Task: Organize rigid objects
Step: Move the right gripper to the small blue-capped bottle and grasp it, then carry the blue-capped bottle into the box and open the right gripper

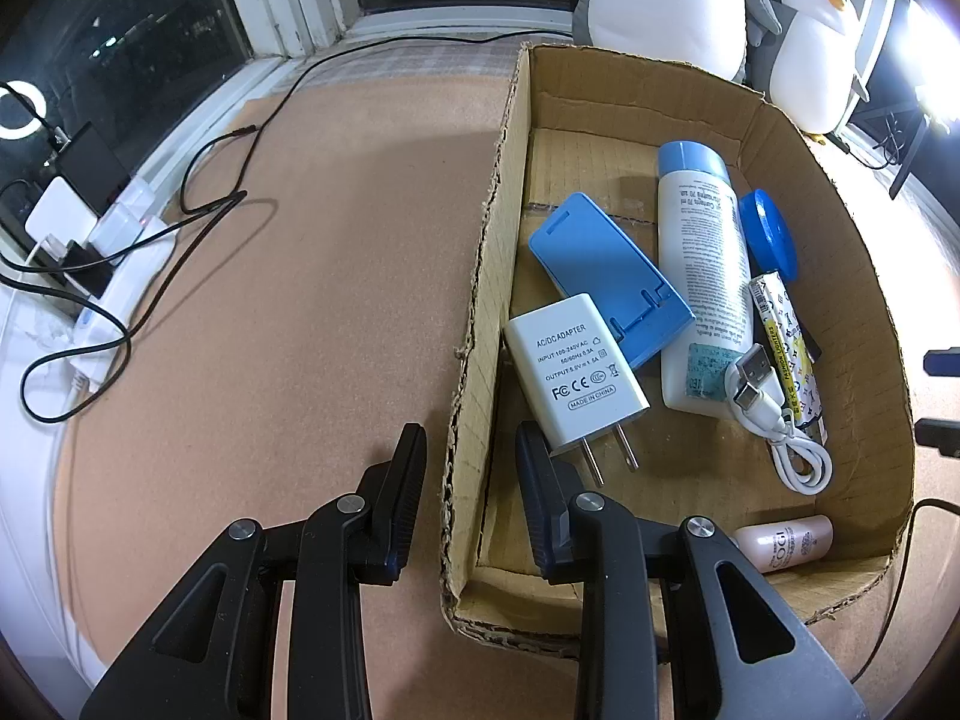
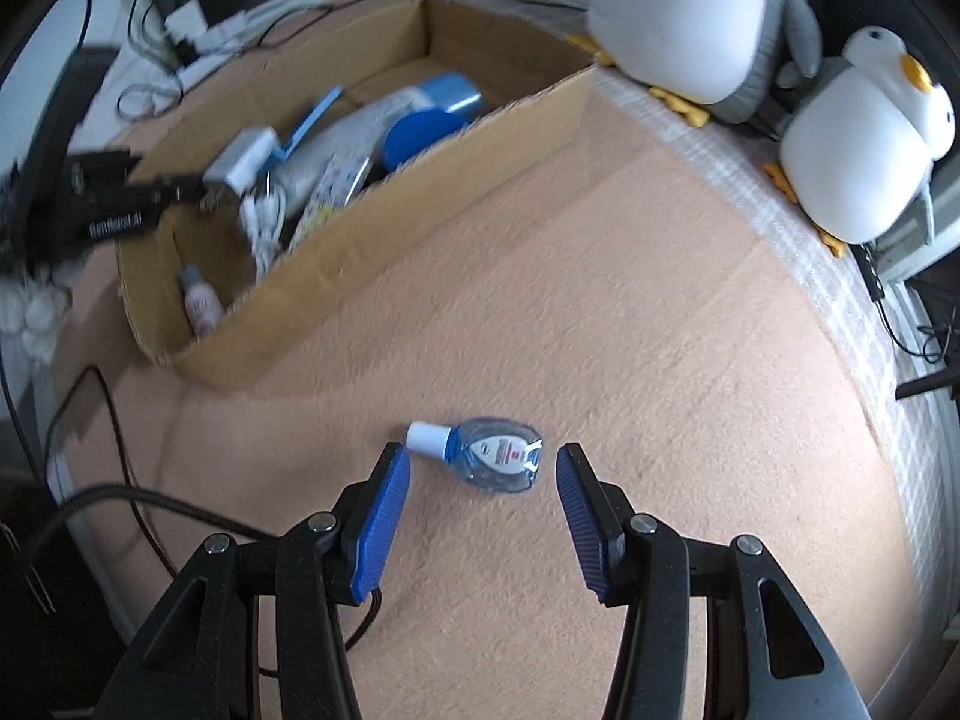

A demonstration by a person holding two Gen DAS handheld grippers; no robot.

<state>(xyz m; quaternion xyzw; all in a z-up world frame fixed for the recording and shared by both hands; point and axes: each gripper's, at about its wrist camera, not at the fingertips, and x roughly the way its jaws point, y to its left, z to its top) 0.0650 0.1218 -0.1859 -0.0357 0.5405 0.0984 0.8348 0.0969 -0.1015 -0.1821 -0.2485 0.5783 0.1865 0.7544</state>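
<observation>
Most items already lie in the box [image 1: 852, 276]; only a small bottle [image 2: 480, 459] remains on the bench [image 2: 600, 312]. The right claw [image 2: 483, 468] hangs open around it, not yet gripping. The left claw [image 1: 471, 456] is clamped on the box's left wall.

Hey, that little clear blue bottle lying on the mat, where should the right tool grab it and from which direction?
Probably from above, across the wide blue body of the bottle, not the narrow white cap. It lies flat on its side on the mat, so a low side approach has little to catch. The right tool hangs over it with open jaws either side.
</observation>
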